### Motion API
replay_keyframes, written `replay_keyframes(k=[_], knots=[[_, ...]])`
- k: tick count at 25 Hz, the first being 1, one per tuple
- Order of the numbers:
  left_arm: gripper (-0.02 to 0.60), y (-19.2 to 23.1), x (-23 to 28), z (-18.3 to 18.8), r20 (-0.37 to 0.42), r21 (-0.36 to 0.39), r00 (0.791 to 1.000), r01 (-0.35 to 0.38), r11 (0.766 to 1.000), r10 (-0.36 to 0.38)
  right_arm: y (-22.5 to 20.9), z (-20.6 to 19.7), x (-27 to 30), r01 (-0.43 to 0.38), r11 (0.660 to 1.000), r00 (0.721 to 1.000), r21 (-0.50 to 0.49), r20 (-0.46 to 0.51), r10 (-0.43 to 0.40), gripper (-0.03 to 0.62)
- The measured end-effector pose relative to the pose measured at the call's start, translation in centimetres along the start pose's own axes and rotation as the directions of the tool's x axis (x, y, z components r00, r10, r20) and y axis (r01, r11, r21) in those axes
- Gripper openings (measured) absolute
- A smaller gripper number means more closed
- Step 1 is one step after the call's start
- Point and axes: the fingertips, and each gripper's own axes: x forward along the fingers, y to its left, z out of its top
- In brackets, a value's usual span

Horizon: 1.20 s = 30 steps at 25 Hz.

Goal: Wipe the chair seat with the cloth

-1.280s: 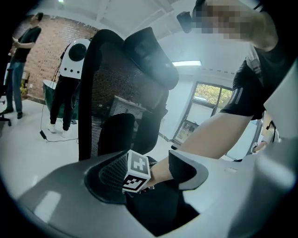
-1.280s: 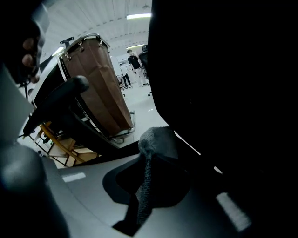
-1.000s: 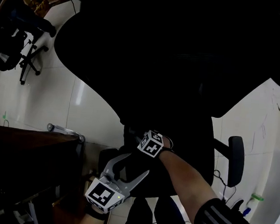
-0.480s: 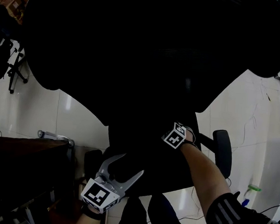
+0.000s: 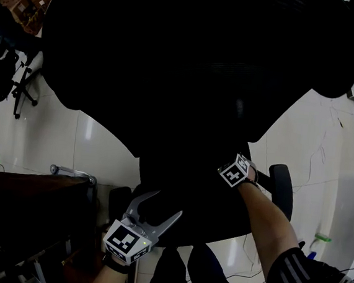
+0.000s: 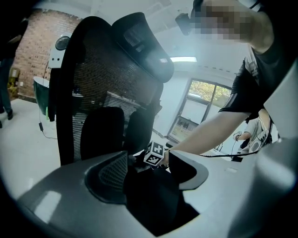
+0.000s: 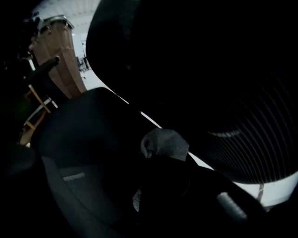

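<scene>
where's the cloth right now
In the right gripper view, the cloth is bunched at the right gripper's jaw tips, over the dark chair seat.

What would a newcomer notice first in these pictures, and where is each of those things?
The black office chair fills most of the head view. Over the right side of its seat the right gripper is shut on a small grey cloth, while the left gripper hangs open and empty near the seat's front left corner.
</scene>
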Motion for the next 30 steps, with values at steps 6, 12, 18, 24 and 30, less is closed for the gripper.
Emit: replay_keyframes(k=[6, 12, 18, 24, 30], knots=[[0.298, 0.7, -1.5, 0.2, 0.02, -0.015, 0.999, -0.037, 0.999, 0.038, 14.7, 9.7, 0.8, -0.256, 0.966, 0.95, -0.04, 0.176, 0.26, 0.021], [0.298, 1.2, -2.5, -0.4, 0.034, -0.031, 0.998, -0.061, 0.998, 0.062, 25.2, 13.8, 2.4, -0.372, 0.922, 0.91, -0.112, 0.155, 0.386, 0.021], [0.298, 1.9, -3.0, -1.6, 0.02, -0.037, 0.997, -0.073, 0.997, 0.074, 24.7, 11.6, 3.4, -0.372, 0.927, 0.918, -0.051, 0.131, 0.375, 0.021], [0.298, 1.3, -3.0, -0.9, 0.028, -0.044, 0.998, -0.057, 0.997, 0.058, 15.9, 2.5, 2.5, -0.228, 0.973, 0.974, 0.027, 0.025, 0.227, 0.021], [0.298, 0.9, -2.5, -0.7, 0.021, -0.035, 0.999, -0.037, 0.999, 0.038, 6.0, -6.1, -0.9, -0.073, 0.987, 0.996, 0.14, -0.039, 0.079, 0.021]])
